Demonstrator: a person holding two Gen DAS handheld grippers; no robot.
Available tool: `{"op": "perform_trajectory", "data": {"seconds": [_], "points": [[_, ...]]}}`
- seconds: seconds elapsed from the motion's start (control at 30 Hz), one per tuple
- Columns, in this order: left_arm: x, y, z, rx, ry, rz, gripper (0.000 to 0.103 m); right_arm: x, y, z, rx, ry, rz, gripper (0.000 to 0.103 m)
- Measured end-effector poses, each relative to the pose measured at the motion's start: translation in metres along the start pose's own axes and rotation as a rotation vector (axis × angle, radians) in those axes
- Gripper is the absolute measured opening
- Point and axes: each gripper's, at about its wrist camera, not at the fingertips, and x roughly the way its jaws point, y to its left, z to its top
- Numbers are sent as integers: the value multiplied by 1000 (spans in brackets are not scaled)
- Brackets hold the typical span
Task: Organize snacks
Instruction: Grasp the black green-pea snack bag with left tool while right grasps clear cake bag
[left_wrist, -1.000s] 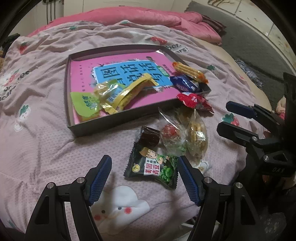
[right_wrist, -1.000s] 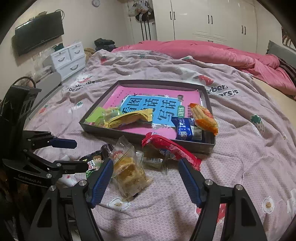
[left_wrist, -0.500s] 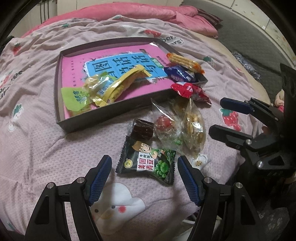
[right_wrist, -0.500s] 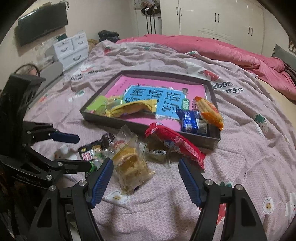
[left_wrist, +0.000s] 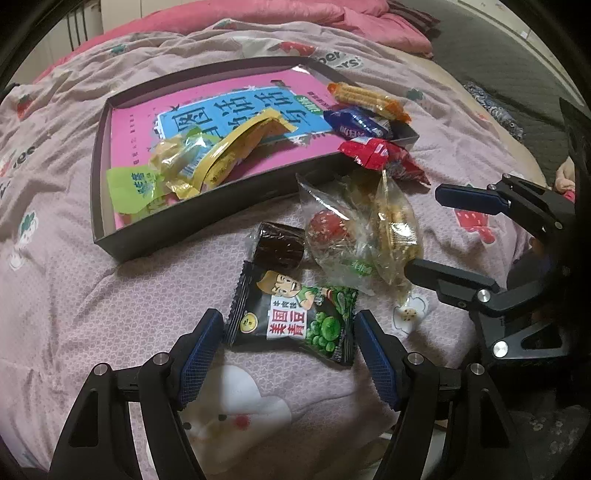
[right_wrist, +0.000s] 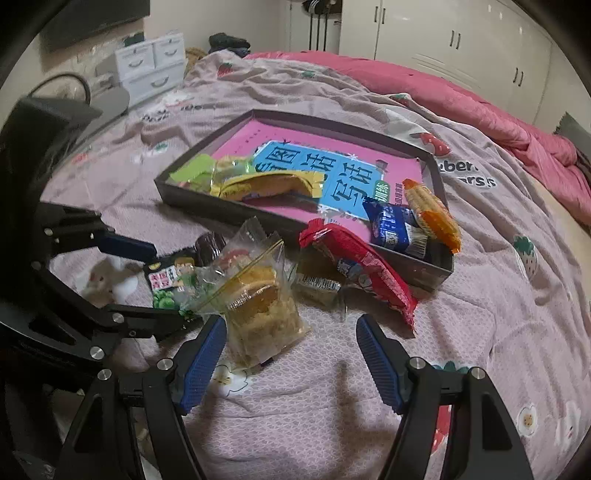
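Note:
A dark shallow box (left_wrist: 155, 240) (right_wrist: 236, 212) with a pink and blue book inside lies on the bed. It holds green, yellow, blue and orange snack packets. Loose snacks lie in front of it. A black green-pea packet (left_wrist: 295, 314) (right_wrist: 166, 284) lies between the fingers of my open left gripper (left_wrist: 290, 350). A dark brown sweet (left_wrist: 279, 245), clear pastry bags (left_wrist: 395, 229) (right_wrist: 258, 299) and a red packet (left_wrist: 380, 157) (right_wrist: 362, 269) lie nearby. My right gripper (right_wrist: 291, 350) is open and empty, just in front of the pastry bag.
The bed has a mauve strawberry-print cover (right_wrist: 498, 295) and a pink quilt (right_wrist: 461, 99) at the back. White drawers (right_wrist: 151, 62) and wardrobes (right_wrist: 443, 37) stand beyond. Each gripper shows in the other's view, close beside the loose snacks.
Both grippers have moved forward and down toward the loose snacks. The pea packet now lies between my left fingers. The pastry bag is closer to my right fingers.

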Motion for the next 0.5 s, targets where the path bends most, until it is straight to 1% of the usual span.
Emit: {"op": "perform_trajectory", "data": {"seconds": [0.17,0.4,0.43,0.5], "points": [[4,4,0,-11,14,7,75,12,5,2,-45,20,0,72],[9,5,2,-16,27,0,76,28,9,5,-87,24,9,72],[10,6,2,-20,28,-3,76,28,9,5,-89,21,14,71],[12,6,2,-23,31,-7,76,28,10,6,-96,8,35,63]]}}
